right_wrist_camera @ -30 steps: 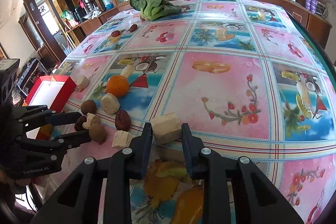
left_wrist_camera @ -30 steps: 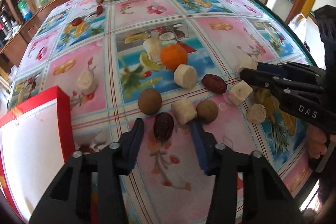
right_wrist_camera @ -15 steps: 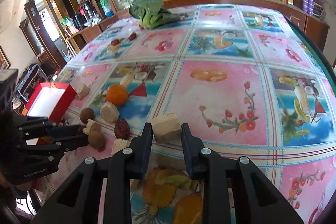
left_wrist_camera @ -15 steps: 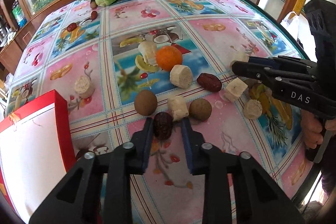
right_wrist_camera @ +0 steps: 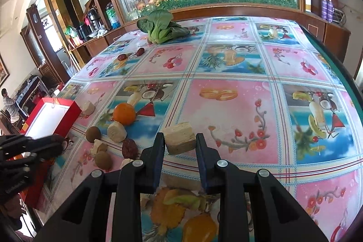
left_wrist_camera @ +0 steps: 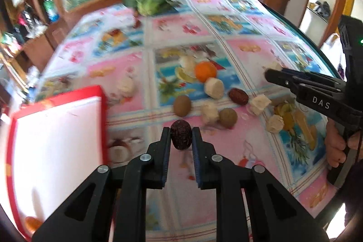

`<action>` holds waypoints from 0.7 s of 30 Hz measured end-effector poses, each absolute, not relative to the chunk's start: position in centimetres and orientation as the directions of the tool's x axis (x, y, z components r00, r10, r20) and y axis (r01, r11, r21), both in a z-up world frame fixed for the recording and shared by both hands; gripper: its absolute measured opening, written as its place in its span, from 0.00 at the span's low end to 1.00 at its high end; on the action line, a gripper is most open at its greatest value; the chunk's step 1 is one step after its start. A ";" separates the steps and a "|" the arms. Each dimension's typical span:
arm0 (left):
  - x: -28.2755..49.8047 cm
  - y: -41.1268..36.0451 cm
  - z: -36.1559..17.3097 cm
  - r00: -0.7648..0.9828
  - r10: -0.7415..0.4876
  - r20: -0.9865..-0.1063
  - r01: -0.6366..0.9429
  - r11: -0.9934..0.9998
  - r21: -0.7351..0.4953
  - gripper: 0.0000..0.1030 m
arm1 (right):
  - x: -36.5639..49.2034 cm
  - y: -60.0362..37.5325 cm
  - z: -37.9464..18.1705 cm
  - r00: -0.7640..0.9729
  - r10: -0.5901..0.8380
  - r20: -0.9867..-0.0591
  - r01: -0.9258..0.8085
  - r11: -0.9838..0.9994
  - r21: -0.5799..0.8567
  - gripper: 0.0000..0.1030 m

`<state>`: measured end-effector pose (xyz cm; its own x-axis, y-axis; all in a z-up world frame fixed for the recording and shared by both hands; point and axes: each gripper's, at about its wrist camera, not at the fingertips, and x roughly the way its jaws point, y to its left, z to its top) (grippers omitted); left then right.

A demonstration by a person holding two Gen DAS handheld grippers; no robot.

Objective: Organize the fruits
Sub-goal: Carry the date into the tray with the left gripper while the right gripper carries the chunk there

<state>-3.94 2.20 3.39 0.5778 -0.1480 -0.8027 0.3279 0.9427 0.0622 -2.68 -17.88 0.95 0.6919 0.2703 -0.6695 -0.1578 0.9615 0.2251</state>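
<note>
Now date [left_wrist_camera: 180, 134] apparently lifted, left gripper [left_wrist_camera: 180, 137] clamped

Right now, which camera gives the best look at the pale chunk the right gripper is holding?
The right wrist view: the pale chunk sits sharp and close between the right gripper. The left wrist view shows only a blurred corner of it behind that gripper's tip.

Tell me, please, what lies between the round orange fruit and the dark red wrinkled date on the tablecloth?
A pale beige cut chunk sits between the round orange fruit and the dark red wrinkled date, clearest in the left wrist view.
</note>
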 end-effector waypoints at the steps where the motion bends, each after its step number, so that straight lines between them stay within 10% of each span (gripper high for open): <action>1: -4.2 2.5 3.8 0.592 -0.139 -0.794 0.316 0.946 0.070 0.20 | -2.7 -17.9 1.0 0.696 0.265 -0.667 -0.152 0.963 0.223 0.26; 21: -7.5 10.2 6.9 0.697 -0.058 -0.715 0.152 0.986 0.068 0.20 | -6.8 -5.7 3.1 0.668 0.470 -0.577 -0.397 0.881 0.258 0.25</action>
<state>-7.46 10.21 6.87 0.6971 -0.0581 -0.7146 0.1517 0.9861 0.0677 -6.80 -5.67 3.09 0.6684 0.4696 -0.5768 -0.3967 0.8810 0.2576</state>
